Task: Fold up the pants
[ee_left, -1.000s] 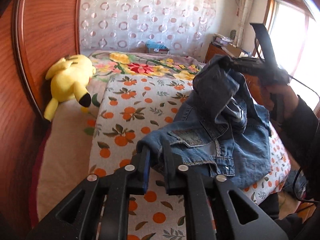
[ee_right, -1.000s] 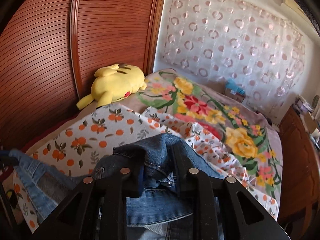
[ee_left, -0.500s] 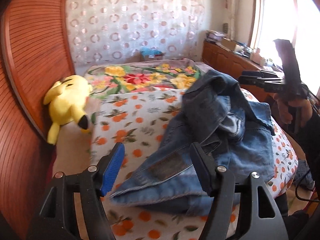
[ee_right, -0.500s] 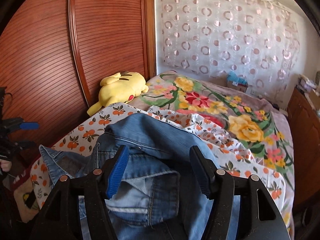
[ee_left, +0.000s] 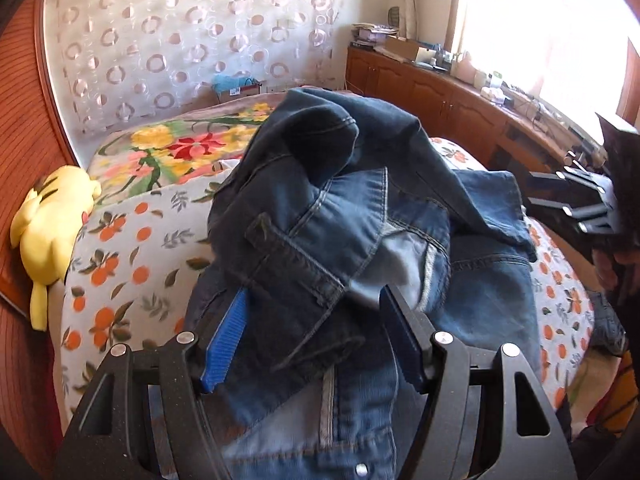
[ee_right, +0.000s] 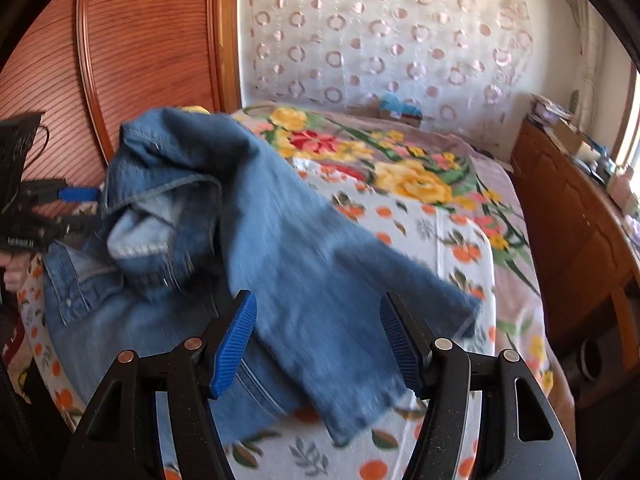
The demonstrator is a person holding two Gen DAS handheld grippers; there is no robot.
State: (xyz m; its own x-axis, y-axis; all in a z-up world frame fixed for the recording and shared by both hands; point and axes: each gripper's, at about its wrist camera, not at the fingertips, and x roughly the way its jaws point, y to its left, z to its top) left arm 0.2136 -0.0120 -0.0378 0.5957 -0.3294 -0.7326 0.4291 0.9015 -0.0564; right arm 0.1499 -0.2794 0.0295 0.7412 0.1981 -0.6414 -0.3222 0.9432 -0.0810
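Denim fills the near ground of both wrist views: the jeans (ee_left: 360, 240) lie in a loose heap on the orange-print sheet (ee_left: 132, 248) of the bed, waistband and pale pocket lining turned up, one leg draped toward the lower right of the right wrist view. The left gripper (ee_left: 316, 336) stands released, its jaws having just been opening; bunched denim sits between the blue pad (ee_left: 226, 344) and the black one, but neither presses on it. The right gripper (ee_right: 316, 340) is likewise spread, its jaws also just opened, with the blurred jeans (ee_right: 280, 264) leg lying between and beyond them, not pinched. My reading is that the jeans were let drop so they can be taken again at better points, since a crumpled pile cannot be folded until it is spread flat; the fold itself looks not yet begun.

Further off, in the left wrist view, the other gripper shows at the right edge of the frame, held in a hand beside the heap. A yellow plush toy (ee_left: 48, 220) rests at the left against the wooden headboard (ee_left: 24, 120). Beyond the sheet a floral blanket (ee_left: 176, 148) covers the far bed, and a circle-patterned curtain (ee_left: 192, 40) hangs behind it, with a low wooden cabinet (ee_left: 440, 92) under the bright window at upper right
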